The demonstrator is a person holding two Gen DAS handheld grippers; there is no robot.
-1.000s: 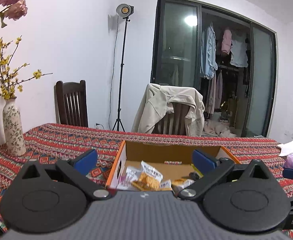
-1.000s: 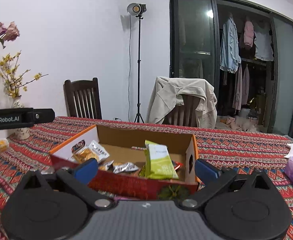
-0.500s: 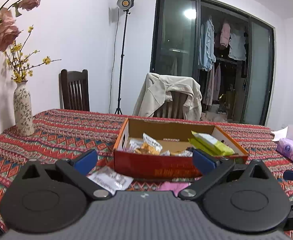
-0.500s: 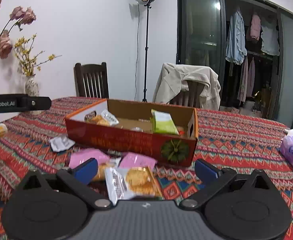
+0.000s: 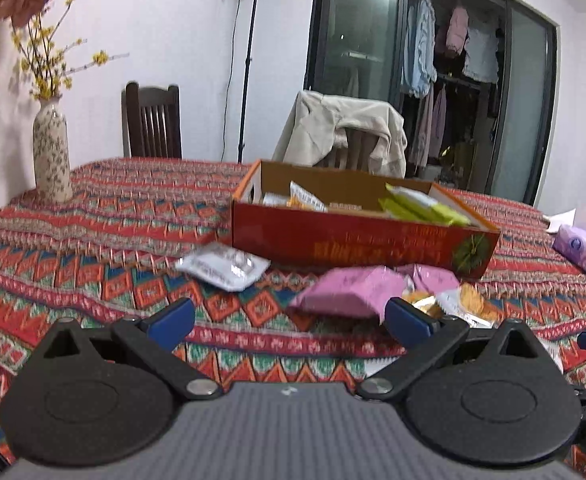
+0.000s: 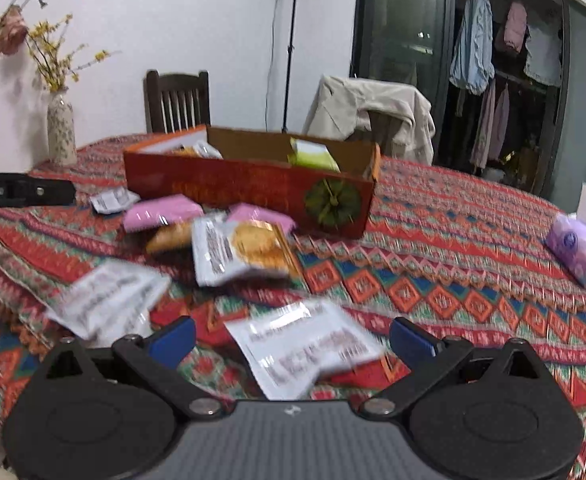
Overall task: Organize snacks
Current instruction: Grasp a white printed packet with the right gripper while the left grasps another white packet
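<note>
My left claw (image 5: 289, 316) is spread wide and holds nothing; my right claw (image 6: 293, 334) is likewise spread wide and empty, both hovering low over the near edge of the table. The patterned tablecloth (image 5: 105, 240) runs ahead of both claws and carries everything named below. Straight ahead of my left claw, beyond the loose packets, sits the red cardboard box (image 5: 357, 240), open at the top; a green packet (image 5: 421, 204) leans inside its right half and an orange-and-white packet (image 5: 305, 200) inside its left half. Far left of my left claw stands a flowered vase (image 5: 51, 156). Far right of my right claw lies a purple tissue pack (image 6: 577, 252). Just ahead of my left claw's right finger lies a pink packet (image 5: 345, 294), with a white packet (image 5: 223, 266) ahead and slightly left. Between my right claw's fingers lies a blurred white sachet (image 6: 305, 344); a second white sachet (image 6: 105, 300) lies to the left, and a biscuit packet (image 6: 241, 250) lies ahead, near the box.
</note>
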